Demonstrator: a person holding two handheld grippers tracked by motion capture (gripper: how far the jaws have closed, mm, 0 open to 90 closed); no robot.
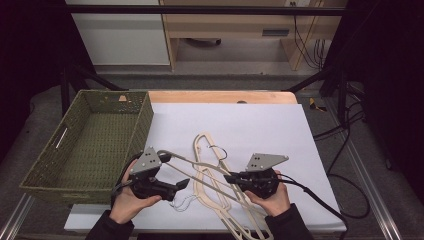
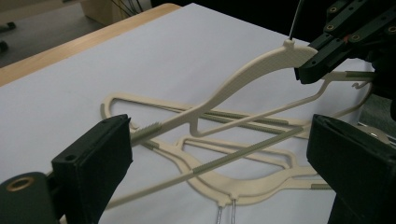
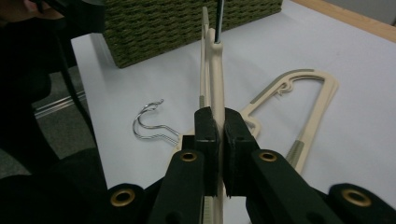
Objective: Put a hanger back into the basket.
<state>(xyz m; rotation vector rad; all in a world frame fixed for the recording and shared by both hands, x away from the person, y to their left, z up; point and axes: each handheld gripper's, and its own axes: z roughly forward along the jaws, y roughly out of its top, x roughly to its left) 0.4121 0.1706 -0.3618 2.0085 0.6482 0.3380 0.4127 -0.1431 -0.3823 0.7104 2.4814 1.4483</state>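
Cream plastic hangers (image 1: pixel 210 172) in a loose tangle on the white sheet (image 1: pixel 260 125) covering the wooden table (image 1: pixel 220 96), near the front edge between the two hands; one raised hanger (image 2: pixel 261 63) lifted clear of the pile, tilted, its neck end pinched at the base of its metal hook; two more lying flat beneath it, overlapping, grey ribbed strips along their bars; chrome hooks (image 3: pixel 148 122) resting on the sheet at the near side.

Right gripper (image 3: pixel 217 128) clamped hard on the raised hanger, jaws pressed against both faces of the cream plastic with no gap; same gripper visible from above at the pile's right (image 1: pixel 235 178), held by the right hand (image 1: pixel 272 197), cable trailing off right.

Left gripper (image 2: pixel 219 154) spread wide, jaws well apart and holding nothing; raised hanger's far arm reaching down just beside its left jaw, contact impossible to tell; from above, held by the left hand (image 1: pixel 131 197) just left of the pile.

Green woven basket (image 1: pixel 90 145) at the table's left, touching the sheet's edge.
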